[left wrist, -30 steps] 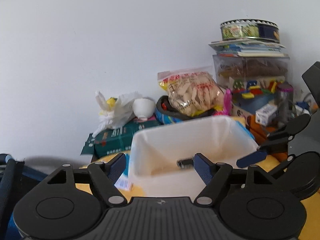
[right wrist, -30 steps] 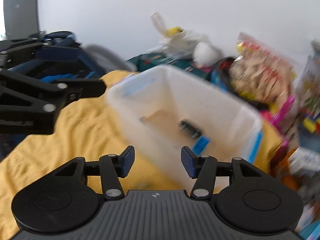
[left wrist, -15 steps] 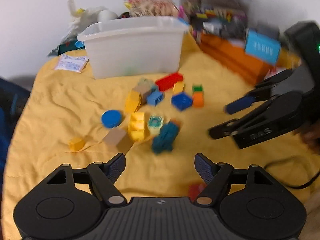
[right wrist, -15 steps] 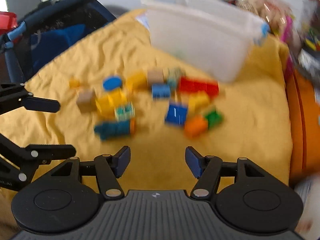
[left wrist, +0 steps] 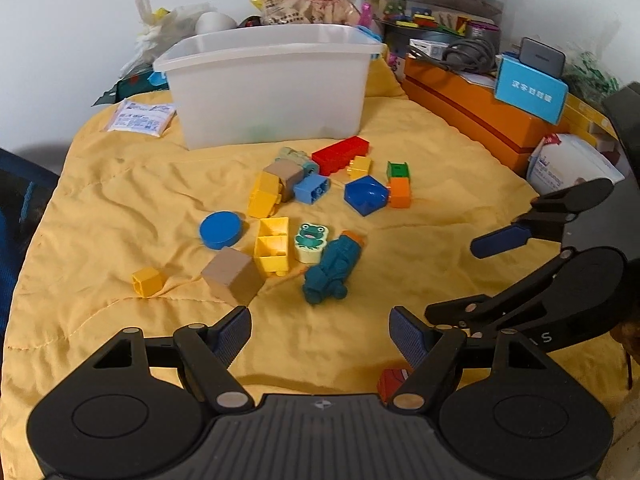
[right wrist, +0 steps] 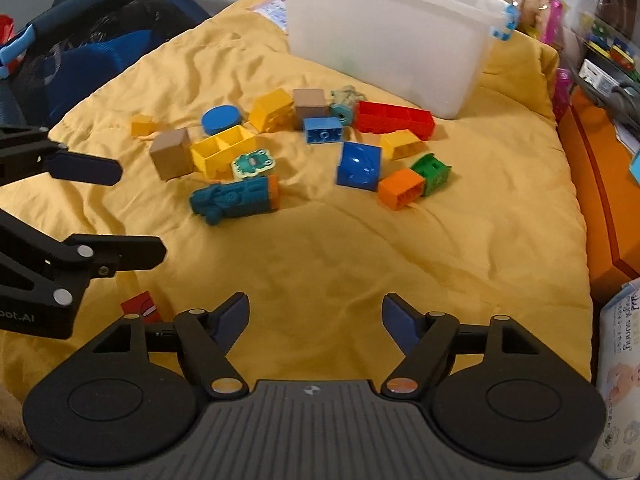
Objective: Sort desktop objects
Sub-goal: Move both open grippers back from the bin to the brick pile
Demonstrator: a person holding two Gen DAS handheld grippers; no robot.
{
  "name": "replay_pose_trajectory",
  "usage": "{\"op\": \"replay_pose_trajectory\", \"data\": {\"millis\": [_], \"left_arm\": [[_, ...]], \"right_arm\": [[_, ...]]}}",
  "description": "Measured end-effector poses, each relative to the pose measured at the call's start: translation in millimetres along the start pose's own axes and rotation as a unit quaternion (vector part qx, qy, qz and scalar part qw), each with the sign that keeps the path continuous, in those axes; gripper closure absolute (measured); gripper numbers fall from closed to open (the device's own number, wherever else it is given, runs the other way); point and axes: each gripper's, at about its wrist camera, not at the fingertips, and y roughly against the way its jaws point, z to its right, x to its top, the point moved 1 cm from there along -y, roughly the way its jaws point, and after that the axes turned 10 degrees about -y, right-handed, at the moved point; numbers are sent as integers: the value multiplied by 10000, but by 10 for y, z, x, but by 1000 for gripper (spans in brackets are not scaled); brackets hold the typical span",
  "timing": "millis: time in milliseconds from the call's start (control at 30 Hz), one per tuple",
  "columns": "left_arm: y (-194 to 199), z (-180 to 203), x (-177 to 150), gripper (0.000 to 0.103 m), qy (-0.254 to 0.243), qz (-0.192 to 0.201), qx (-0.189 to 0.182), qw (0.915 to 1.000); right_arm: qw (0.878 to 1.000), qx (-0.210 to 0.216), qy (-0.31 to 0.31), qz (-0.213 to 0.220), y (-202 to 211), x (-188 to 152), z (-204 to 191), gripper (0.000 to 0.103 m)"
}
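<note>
Several toy blocks lie scattered on a yellow cloth [left wrist: 100,208]: a teal toy car [left wrist: 334,268], a frog tile [left wrist: 311,240], a yellow double brick [left wrist: 273,249], a tan cube [left wrist: 232,276], a blue disc [left wrist: 221,229], a red long brick [left wrist: 340,154] and an orange block [right wrist: 401,189]. Behind them stands a translucent white bin [left wrist: 272,84]. My left gripper [left wrist: 320,330] hangs open over bare cloth in front of the pile. My right gripper [right wrist: 316,320] holds nothing and its jaws are opening. A small red block [right wrist: 140,307] lies close by the left gripper.
An orange box [left wrist: 480,120] with a blue card, cables and a baby-wipes pack [left wrist: 572,168] lines the right side. Snack bags, tissue and stacked containers crowd the back wall. A dark blue chair [right wrist: 88,52] stands off the cloth's left edge. A white sachet [left wrist: 140,118] lies left of the bin.
Both grippers have swung down and back from over the bin until they look at the block pile from in front. The right jaws have spread wider.
</note>
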Motion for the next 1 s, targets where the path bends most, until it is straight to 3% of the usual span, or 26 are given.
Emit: {"op": "replay_pose_trajectory", "data": {"millis": [267, 800, 833, 900, 1000], "left_arm": [[-38, -27, -28, 24, 192, -65, -269, 9994], [-73, -94, -61, 24, 373, -158, -286, 9988], [-52, -115, -57, 24, 350, -92, -173, 9992], [20, -205, -24, 25, 261, 137, 437, 9986], [84, -431, 50, 26, 103, 413, 1284, 9908]], "right_arm": [[10000, 0, 1, -38, -15, 2, -24, 22], [9998, -65, -50, -176, -53, -18, 1, 19], [9998, -66, -58, -177, -52, -19, 0, 19], [9998, -74, -76, -184, -52, -22, 3, 19], [9997, -90, -98, -190, -47, -35, 11, 19]]}}
